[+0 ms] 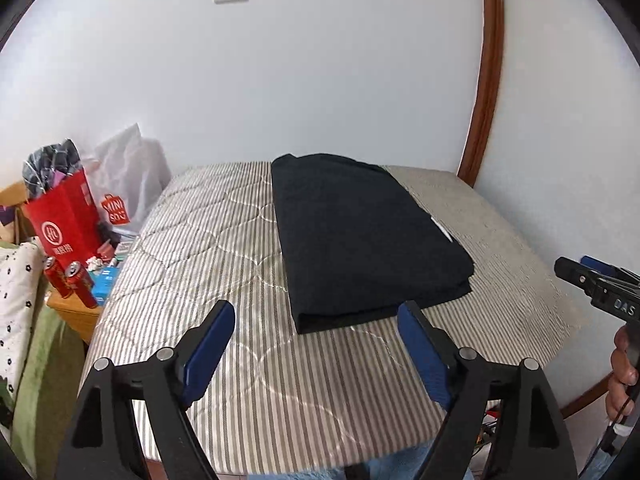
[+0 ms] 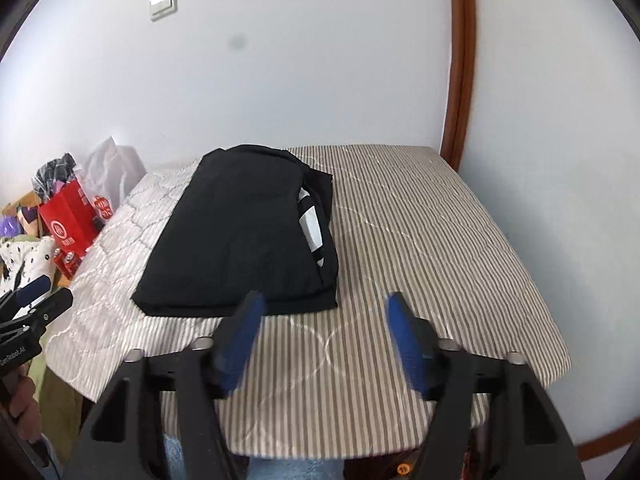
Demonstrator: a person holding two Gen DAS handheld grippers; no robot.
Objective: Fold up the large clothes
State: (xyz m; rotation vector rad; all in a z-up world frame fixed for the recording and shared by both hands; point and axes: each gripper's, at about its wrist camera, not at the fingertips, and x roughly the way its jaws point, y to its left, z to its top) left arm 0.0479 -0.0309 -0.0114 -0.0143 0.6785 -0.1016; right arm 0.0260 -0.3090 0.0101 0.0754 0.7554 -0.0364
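A black garment point(image 1: 360, 236) lies folded into a thick rectangle on the striped mattress point(image 1: 224, 264). It also shows in the right wrist view point(image 2: 248, 232), with a white patch at its right edge. My left gripper point(image 1: 316, 316) is open and empty, held just in front of the garment's near edge. My right gripper point(image 2: 324, 304) is open and empty, near the garment's near right corner. The right gripper also shows at the right edge of the left wrist view point(image 1: 592, 280), and the left gripper at the left edge of the right wrist view point(image 2: 36, 300).
A red paper bag point(image 1: 66, 220), a white plastic bag point(image 1: 128, 176) and red cans point(image 1: 76, 280) crowd a bedside table left of the mattress. A white wall stands behind. A brown wooden frame point(image 1: 486, 80) runs along the right.
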